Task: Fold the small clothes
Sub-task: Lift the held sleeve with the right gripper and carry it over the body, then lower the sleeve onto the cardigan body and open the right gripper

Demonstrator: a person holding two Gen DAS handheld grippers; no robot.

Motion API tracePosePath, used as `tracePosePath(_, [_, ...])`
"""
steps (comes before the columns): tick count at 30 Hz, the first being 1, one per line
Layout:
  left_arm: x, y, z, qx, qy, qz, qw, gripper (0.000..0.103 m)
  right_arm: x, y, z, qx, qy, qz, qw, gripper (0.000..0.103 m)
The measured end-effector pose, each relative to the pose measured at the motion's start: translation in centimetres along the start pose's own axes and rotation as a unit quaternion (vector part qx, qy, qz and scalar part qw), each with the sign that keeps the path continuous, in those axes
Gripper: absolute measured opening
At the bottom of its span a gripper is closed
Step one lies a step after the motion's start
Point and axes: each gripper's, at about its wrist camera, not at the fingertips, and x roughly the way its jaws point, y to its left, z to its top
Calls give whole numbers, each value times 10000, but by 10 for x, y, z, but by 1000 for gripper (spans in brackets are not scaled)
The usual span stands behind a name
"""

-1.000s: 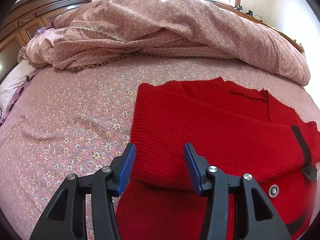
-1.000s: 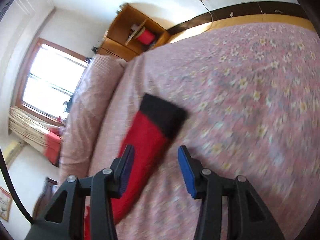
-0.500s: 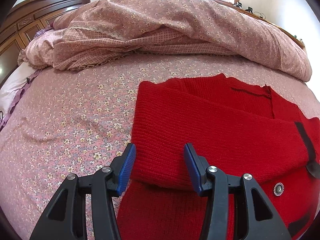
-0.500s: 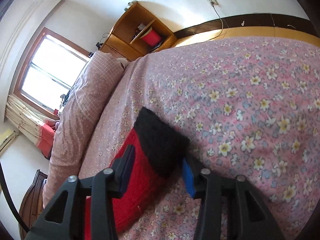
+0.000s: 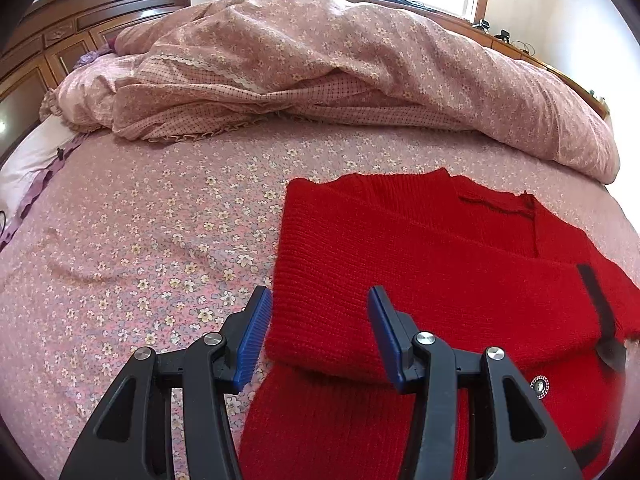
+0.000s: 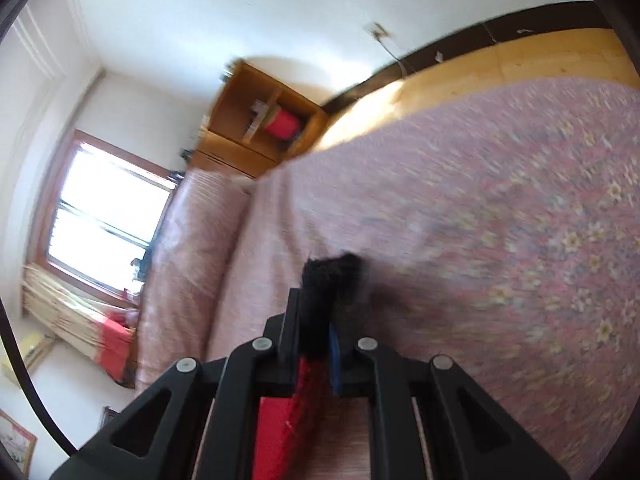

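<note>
My right gripper (image 6: 316,336) is clenched on the black cuff (image 6: 328,280) of the red sweater (image 5: 420,280), the sleeve trailing back toward the bottom of that frame. My left gripper (image 5: 320,328) hangs with fingers apart, straddling the already folded sleeve (not touching, I judge). The body spreads lower right on the bedsheet (image 5: 140,240), duvet (image 5: 340,60) beyond; the right carries the fold.
</note>
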Motion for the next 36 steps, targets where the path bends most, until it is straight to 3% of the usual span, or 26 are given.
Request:
tracePosePath(6, [-3, 0, 1, -19, -40, 7, 10000, 44, -9, 94, -11, -1194, -207, 302, 9922, 11])
tracePosePath(12, [-12, 5, 4, -63, -101, -98, 9999, 44, -23, 204, -71, -2468, -142, 926, 9645, 11])
tracePosePath(18, [-36, 19, 11, 239, -220, -278, 9991, 44, -42, 305, -175, -3539, 16, 1656, 9205, 11])
tracePosePath(23, [-55, 47, 16, 113, -330, -336, 9988, 44, -40, 377, -288, -4392, 307, 2125, 8724, 11])
tracePosePath(29, [-58, 84, 22, -468, -179, -304, 9983, 44, 5, 393, -450, -4788, 1393, 2614, 8264, 11])
tracePosePath(33, [-57, 97, 22, -605, -81, -294, 9977, 44, 53, 358, -567, -5391, 2344, 2112, 7809, 11])
tracePosePath(34, [-57, 98, 20, -586, -79, -267, 9979, 44, 64, 344, -589, -5571, 2521, 1914, 7677, 11])
tracePosePath(36, [-59, 100, 19, -506, -108, -210, 9984, 44, 76, 320, -612, -5685, 2768, 1750, 7547, 11])
